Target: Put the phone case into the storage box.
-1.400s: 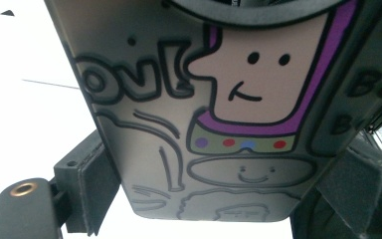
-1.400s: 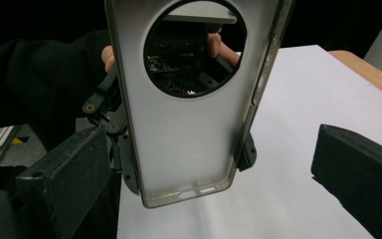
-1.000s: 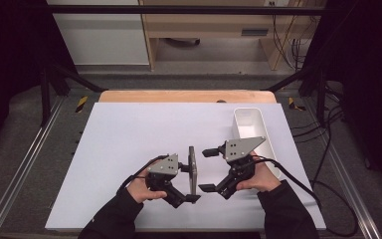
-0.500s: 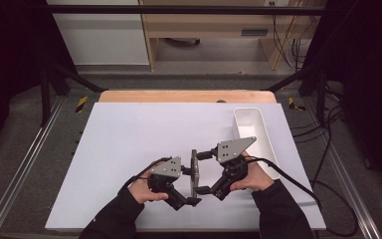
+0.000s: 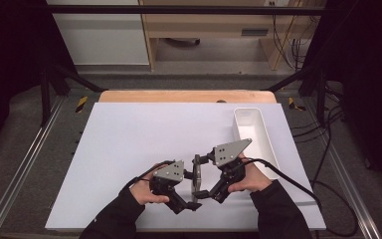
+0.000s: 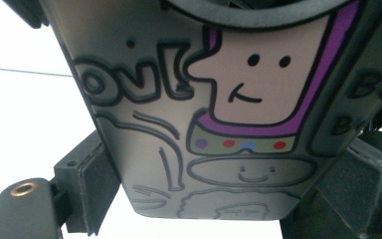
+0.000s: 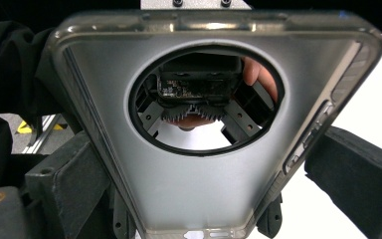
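A phone case [image 5: 196, 172] is held on edge above the near middle of the white worktop [image 5: 129, 144], between the two grippers. From above it reads as a thin grey slab, standing upright, with the left gripper [image 5: 189, 199] on its left face and the right gripper [image 5: 203, 175] on its right.

In the left gripper view the case [image 6: 189, 124] shows its printed back: a frosted grey surface with black-outlined cartoon drawing, a pale block-shaped face with two dot eyes and a small smile, a purple border, a band with coloured dots, and bubble lettering. The black fingers [image 6: 87, 184] press its two long edges, so this gripper grips the case.

In the right gripper view the case [image 7: 199, 199] shows its plain translucent inside, with a raised rim and a large round opening ringed in black. The right fingers [image 7: 74, 184] sit at both edges; the left one seems to touch, the right one probably not quite.

A white tray [image 5: 258, 134] lies on the worktop to the right, well apart.
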